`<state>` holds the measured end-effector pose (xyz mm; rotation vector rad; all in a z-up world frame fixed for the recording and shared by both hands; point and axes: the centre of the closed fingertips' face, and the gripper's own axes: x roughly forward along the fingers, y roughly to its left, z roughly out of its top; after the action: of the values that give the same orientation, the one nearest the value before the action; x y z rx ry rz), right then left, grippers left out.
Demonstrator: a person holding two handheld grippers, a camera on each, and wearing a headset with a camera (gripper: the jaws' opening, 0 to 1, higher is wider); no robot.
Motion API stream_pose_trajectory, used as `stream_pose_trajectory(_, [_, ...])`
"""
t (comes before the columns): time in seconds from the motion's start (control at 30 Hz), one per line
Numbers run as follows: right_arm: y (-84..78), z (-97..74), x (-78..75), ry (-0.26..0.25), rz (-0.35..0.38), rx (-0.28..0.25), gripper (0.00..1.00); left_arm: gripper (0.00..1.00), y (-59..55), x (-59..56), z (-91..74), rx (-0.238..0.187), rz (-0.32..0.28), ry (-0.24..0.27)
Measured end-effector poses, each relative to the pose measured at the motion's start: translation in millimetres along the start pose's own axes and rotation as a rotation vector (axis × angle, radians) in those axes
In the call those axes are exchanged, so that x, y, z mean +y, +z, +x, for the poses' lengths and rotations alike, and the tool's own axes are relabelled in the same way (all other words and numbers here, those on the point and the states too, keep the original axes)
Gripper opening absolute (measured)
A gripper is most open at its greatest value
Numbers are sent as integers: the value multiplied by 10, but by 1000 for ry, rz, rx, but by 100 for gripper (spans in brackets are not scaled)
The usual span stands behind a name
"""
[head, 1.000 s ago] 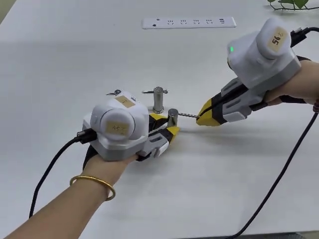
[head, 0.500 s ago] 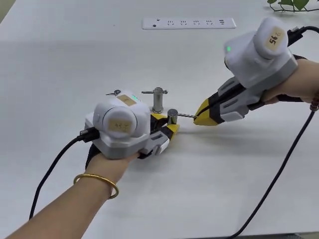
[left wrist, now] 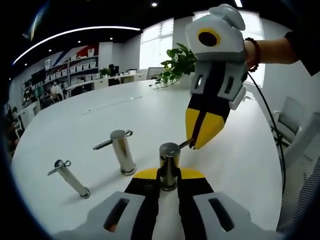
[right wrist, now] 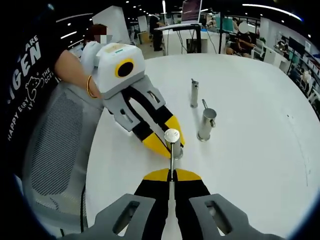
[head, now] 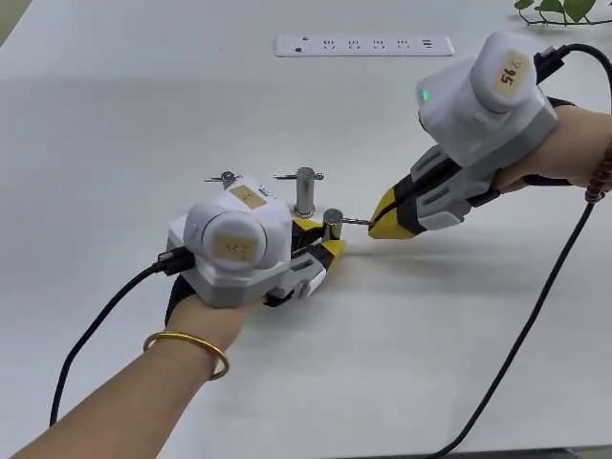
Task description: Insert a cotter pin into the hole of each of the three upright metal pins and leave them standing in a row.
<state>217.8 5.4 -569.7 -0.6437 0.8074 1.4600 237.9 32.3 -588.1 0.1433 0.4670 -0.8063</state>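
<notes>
On the counter (head: pixel 402 325), our left gripper (head: pixel 323 239) fingers clamp the upright pin (head: pixel 332 223); our right gripper (head: pixel 378 228), at its 3 o'clock, pinches the cotter pin (head: pixel 357 222), aimed toward 9.

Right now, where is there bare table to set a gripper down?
Bare table lies between the power strip and the pins, and nearer, between the forearm and the trailing cable. Crowded where the left gripper, clamping the front pin, meets the right gripper with its cotter pin.
</notes>
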Motion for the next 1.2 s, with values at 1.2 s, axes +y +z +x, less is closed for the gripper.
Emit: stream_pose_trajectory(1.2, [137,175,-94,-29,-105,18,1,10,-15,-29,33,-13,-22,2])
